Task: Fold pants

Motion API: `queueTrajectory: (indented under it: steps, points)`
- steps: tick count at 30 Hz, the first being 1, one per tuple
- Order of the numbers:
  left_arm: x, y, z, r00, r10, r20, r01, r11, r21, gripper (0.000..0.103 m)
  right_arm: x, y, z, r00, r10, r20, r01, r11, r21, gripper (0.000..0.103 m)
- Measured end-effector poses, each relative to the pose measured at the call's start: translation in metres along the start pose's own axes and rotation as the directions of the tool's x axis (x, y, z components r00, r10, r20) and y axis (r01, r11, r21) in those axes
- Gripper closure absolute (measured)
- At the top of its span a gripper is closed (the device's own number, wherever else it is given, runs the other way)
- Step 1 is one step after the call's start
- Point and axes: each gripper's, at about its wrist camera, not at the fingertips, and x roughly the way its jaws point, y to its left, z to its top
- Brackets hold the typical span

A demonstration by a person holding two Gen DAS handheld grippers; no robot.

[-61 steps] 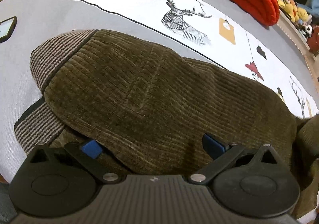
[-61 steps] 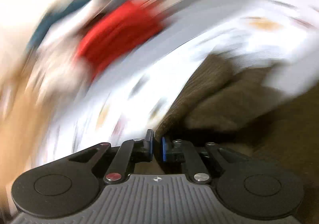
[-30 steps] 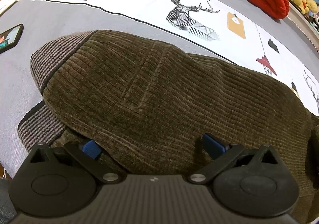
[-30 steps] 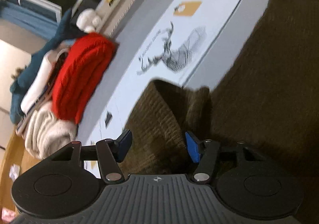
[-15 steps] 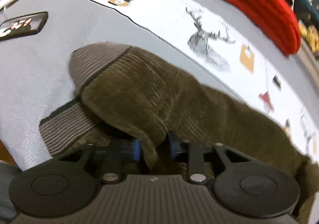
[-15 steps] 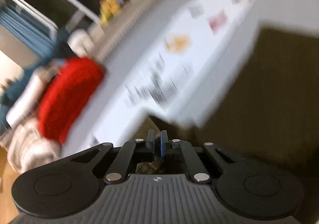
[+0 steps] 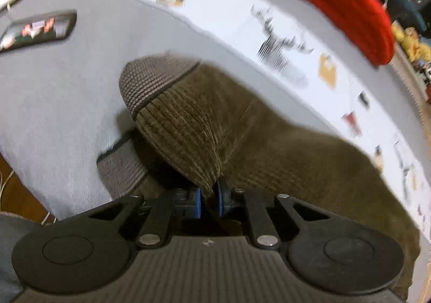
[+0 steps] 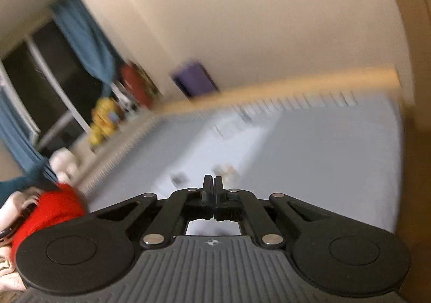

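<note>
L gripper point(image 7: 209, 199), bottom centre, has just been closing and pinches a fold of brown pants point(image 7: 269, 146) mid-frame on grey bed point(image 7: 54, 103). R gripper point(image 8: 212, 187) pressed together, nothing visible between; view blurred.

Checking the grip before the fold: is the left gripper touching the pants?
Touching. Left wrist view shows the left gripper pinching a ridge of the pants.

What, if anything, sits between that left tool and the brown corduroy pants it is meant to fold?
Nothing visible does. The left tool has just been closing, and a ridge of the brown corduroy pants is already pinched between its blue pads. The dark phone lies apart on the grey bedspread, clear of the cloth.
</note>
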Motion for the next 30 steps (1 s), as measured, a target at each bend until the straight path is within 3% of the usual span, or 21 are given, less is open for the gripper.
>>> queueTrajectory:
  steps: [4,6,8,14,16,18,19,24,26,28,30]
  points:
    - [0.008,0.009,-0.009,1.0,-0.007,0.026,0.009,0.998,-0.058,0.077,0.022,-0.03,-0.049,0.974,0.11,-0.198,-0.096,0.992,0.082,0.094]
    - [0.01,0.011,-0.01,0.999,-0.018,0.034,0.02,0.998,-0.054,0.068,0.03,-0.026,-0.071,0.956,0.136,-0.259,-0.119,0.989,0.082,0.068]
    - [0.012,0.013,-0.01,0.999,-0.037,0.032,0.039,0.998,-0.053,0.06,0.034,-0.024,-0.083,0.949,0.124,-0.291,-0.105,0.991,0.078,0.053]
    - [0.017,0.005,-0.012,0.995,-0.094,0.038,0.096,0.995,-0.037,0.023,0.062,-0.018,-0.11,0.946,0.043,-0.322,-0.009,0.994,0.109,0.051]
    - [0.018,0.001,-0.013,0.995,-0.091,0.036,0.092,0.995,-0.042,0.018,0.075,-0.018,-0.114,0.945,-0.003,-0.327,0.055,0.988,0.148,0.05]
    - [0.018,-0.001,-0.011,0.997,-0.08,0.024,0.081,0.995,-0.062,0.017,0.082,-0.017,-0.113,0.948,-0.027,-0.318,0.097,0.974,0.205,0.038]
    - [0.018,0.0,-0.01,0.997,-0.076,0.016,0.077,0.994,-0.082,0.017,0.088,-0.012,-0.112,0.943,-0.053,-0.328,0.131,0.966,0.223,0.037]
    - [0.004,0.028,0.003,0.993,-0.118,0.009,0.116,0.959,-0.257,0.016,0.089,0.011,-0.107,0.902,-0.236,-0.361,0.316,0.931,0.182,0.043]
    - [0.001,0.036,0.008,0.995,-0.096,0.017,0.097,0.958,-0.27,0.016,0.081,0.015,-0.11,0.893,-0.298,-0.339,0.365,0.918,0.156,0.042]
    - [0.001,0.041,0.011,0.997,-0.065,0.029,0.071,0.964,-0.258,0.016,0.084,0.015,-0.115,0.901,-0.287,-0.326,0.346,0.928,0.138,0.039]
    - [0.005,0.043,0.014,0.997,-0.071,0.033,0.077,0.963,-0.258,0.016,0.089,0.017,-0.119,0.915,-0.253,-0.314,0.3,0.947,0.112,0.019]
